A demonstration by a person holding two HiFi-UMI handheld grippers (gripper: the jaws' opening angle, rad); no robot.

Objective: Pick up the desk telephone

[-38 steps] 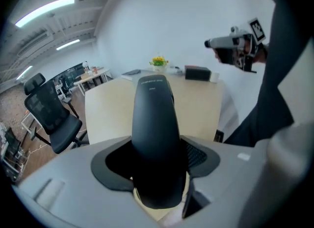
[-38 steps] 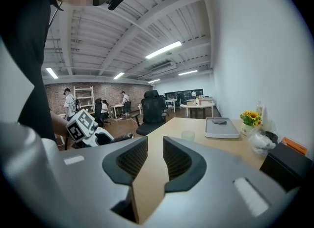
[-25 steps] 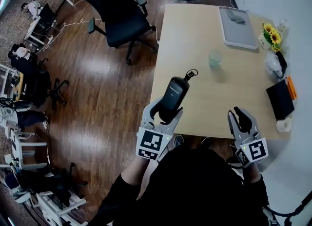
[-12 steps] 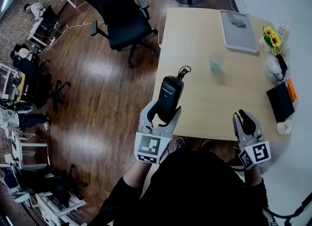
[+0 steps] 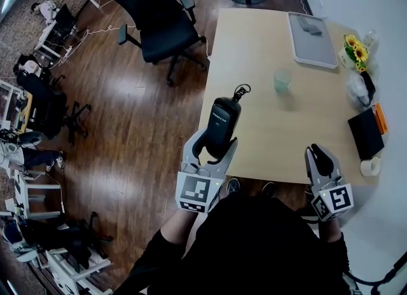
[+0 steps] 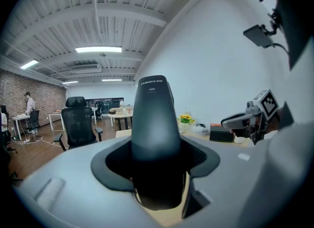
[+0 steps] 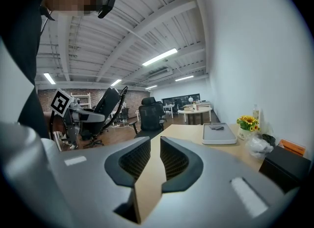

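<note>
The black telephone handset [image 5: 224,124] hangs in the air over the wooden table's [image 5: 267,141] near left edge, its curled cord end [image 5: 243,91] pointing away from me. My left gripper [image 5: 215,142] is shut on the handset's lower part. In the left gripper view the handset [image 6: 154,124] stands upright between the jaws of that gripper [image 6: 156,159]. My right gripper [image 5: 317,152] hovers at the table's near right edge. Its jaws are closing, and in the right gripper view nothing lies in the narrow gap that remains [image 7: 154,159].
On the table are a grey tray [image 5: 310,39] at the far end, a clear cup [image 5: 282,80], sunflowers [image 5: 353,46], a black box [image 5: 365,131] and a tape roll [image 5: 369,164] along the right. A black office chair [image 5: 159,20] stands on the wooden floor to the left.
The left gripper has lifted the handset a little and drifted left in the head view. The right gripper's jaws have drawn closer together.
</note>
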